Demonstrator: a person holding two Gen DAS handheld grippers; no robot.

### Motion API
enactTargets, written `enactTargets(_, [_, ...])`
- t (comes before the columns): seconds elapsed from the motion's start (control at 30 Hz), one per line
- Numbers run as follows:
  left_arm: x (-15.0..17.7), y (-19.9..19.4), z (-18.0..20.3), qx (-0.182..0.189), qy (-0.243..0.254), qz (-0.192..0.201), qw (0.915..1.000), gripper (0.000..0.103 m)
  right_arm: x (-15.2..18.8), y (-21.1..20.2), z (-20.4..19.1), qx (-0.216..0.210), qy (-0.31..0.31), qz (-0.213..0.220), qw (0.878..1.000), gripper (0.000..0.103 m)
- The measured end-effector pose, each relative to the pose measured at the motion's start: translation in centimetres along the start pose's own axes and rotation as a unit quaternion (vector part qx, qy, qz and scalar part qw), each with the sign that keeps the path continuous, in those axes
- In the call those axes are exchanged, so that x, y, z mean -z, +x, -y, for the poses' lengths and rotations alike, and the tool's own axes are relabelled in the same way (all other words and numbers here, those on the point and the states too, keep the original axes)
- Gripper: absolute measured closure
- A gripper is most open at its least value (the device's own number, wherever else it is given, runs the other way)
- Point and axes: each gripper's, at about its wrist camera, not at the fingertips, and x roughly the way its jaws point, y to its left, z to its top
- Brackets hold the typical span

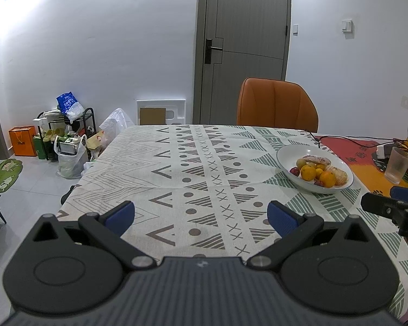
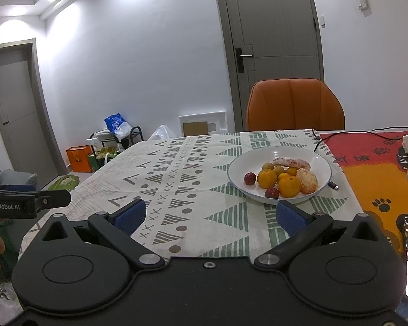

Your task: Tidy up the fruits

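Fruits (image 2: pixel 283 178) are all piled in a white bowl (image 2: pixel 239 167) on the patterned tablecloth (image 2: pixel 176 179), sweet potato (image 2: pixel 291 163) lying left-right at the back. Both the left gripper (image 1: pixel 201 216) and right gripper (image 2: pixel 209 214) hang wide apart, holding nothing. "GenRobot.AI" shows on the left one. Orange chair (image 2: pixel 295 104) and grey door (image 2: pixel 272 27) behind.
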Motion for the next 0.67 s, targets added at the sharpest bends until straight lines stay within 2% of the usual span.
enactTargets(0.67, [0.3, 0.9, 0.0, -0.003, 0.000, -0.006, 1.0000, 0.000, 0.5, 1.1, 0.5, 0.004, 0.006, -0.015, 1.000, 0.000])
